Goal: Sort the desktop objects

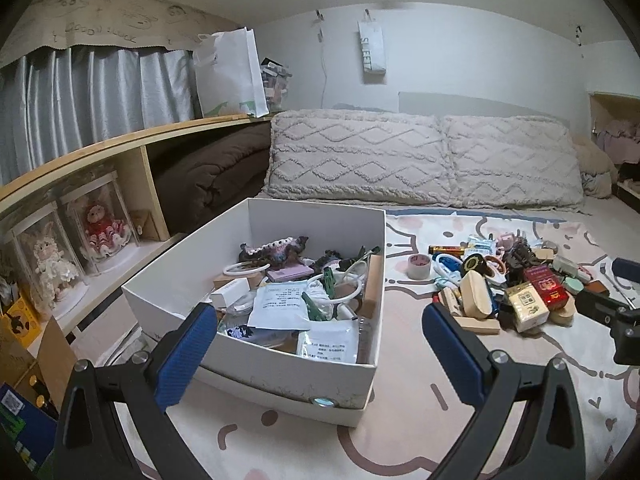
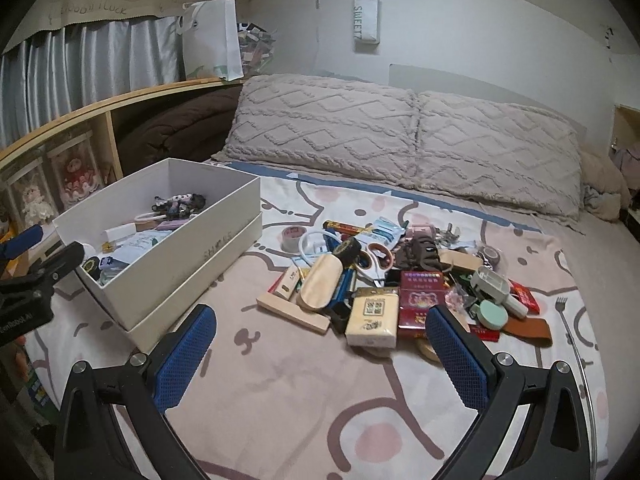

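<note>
The left gripper [image 1: 320,350] is spread wide and holds nothing; its blue pads [image 1: 188,354] frame the near wall of the box [image 1: 288,380], which sits just ahead of it on the sheet [image 1: 400,420]. The left pad overlaps the box's near-left corner in the view; whether it touches I cannot tell. Inside the box lie papers [image 1: 280,306], a white ring [image 1: 246,269], a purple pad [image 1: 289,272] and a dark hair clip [image 1: 276,251] at the far side. Ahead and to the right, well apart from the box, is the pile [image 1: 516,288], with a tape roll [image 1: 418,266] at its near-left edge. Part of the right gripper shows at the far right edge.

The right gripper [image 2: 322,354] is also fully apart and empty, above bare sheet. Just beyond its fingertips lies the pile: a tissue pack [image 2: 372,318] straight ahead, a red carton [image 2: 420,300] beside it near the right pad [image 2: 460,354], a wood strip [image 2: 294,314] and an oval wooden case [image 2: 322,284] slightly left. Farther on are scissors [image 2: 376,260], a black tape roll [image 2: 348,249] and a brown claw clip [image 2: 418,254]. To the right lie a mint round tin [image 2: 493,314], a brown strap [image 2: 528,330] and a fork-tipped rod [image 2: 568,328]. The box stands ahead to the left, seated in its lid [image 2: 200,292]. Two pillows [image 2: 400,140] line the far wall, with a shelf [image 1: 100,148] left of the box.
</note>
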### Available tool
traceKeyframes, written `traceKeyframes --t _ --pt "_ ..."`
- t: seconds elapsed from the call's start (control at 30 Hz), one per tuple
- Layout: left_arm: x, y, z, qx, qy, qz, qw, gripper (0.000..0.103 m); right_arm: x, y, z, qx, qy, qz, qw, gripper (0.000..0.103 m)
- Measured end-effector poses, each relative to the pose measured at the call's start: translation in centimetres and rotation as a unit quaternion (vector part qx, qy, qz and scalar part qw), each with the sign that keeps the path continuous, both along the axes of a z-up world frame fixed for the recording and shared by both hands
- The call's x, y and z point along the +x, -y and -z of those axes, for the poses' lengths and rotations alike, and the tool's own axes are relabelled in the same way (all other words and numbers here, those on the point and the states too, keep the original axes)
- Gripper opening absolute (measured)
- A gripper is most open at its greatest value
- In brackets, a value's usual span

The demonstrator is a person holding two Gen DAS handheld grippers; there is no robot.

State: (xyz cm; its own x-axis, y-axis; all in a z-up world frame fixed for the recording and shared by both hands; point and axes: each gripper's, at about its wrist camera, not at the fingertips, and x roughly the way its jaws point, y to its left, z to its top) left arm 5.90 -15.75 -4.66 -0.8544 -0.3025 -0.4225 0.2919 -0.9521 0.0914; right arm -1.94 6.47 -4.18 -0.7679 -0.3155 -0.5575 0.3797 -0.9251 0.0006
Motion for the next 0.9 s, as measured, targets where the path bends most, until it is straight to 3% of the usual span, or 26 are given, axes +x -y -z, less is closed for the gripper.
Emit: traceKeyframes --t 0.73,0.9 --pt "4.0 -3.8 -0.4 -0.014 0.002 0.036 0.9993 0.103 3.2 -2.5 -0.1 -0.026 -0.013 -0.026 0.999 0.103" --pt "4.6 -4.4 -0.3 -0.002 0.000 0.052 0.9987 0.103 3.9 -2.7 0.0 -0.029 -0.014 -0.034 0.999 0.103"
